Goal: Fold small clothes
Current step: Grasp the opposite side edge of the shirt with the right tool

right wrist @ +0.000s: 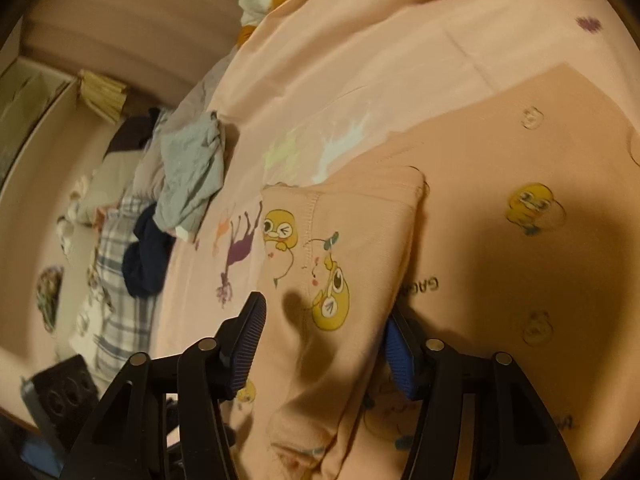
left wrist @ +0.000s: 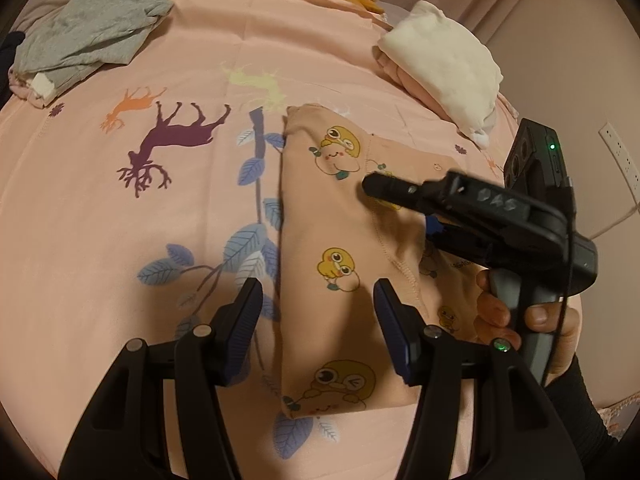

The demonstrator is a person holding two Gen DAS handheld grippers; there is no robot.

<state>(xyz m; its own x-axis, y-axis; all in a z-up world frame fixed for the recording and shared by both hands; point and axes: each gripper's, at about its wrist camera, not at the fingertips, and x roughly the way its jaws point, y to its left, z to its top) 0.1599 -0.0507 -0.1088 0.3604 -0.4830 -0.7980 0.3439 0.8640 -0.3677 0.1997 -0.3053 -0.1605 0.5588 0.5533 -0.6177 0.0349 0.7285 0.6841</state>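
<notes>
Left wrist view: the left gripper [left wrist: 318, 300] hangs over the near part of the peach top [left wrist: 344, 240], jaws standing apart with nothing pinched, 1 finger over the bare sheet [left wrist: 120, 240] and the other over the cloth. The top lies flat on the sheet, its long left edge running straight from far to near along the printed leaf stem. Its near corner sits between the finger bases. On the right, a hand [left wrist: 516, 312] holds the right gripper [left wrist: 370, 186], which reaches across the top. From this side I cannot tell how wide it stands. Left of the top there is a broad stretch of bare sheet. The grey garment [left wrist: 88, 32] sits far off at the back left and the white folded pile [left wrist: 444, 68] at the back right, both well apart from the top.

Right wrist view: the right gripper [right wrist: 324, 320] straddles a folded flap of the top [right wrist: 500, 248]. Its jaws are part open, and the pads [right wrist: 248, 332] do not visibly pinch the cloth, though the right-hand one sits partly tucked behind the flap's edge. The flap's far edge lies square across the body of the top. Beyond it there is bare sheet [right wrist: 360, 60]. The grey garment [right wrist: 192, 172] and a dark heap [right wrist: 148, 256] crowd the bed's left edge.
</notes>
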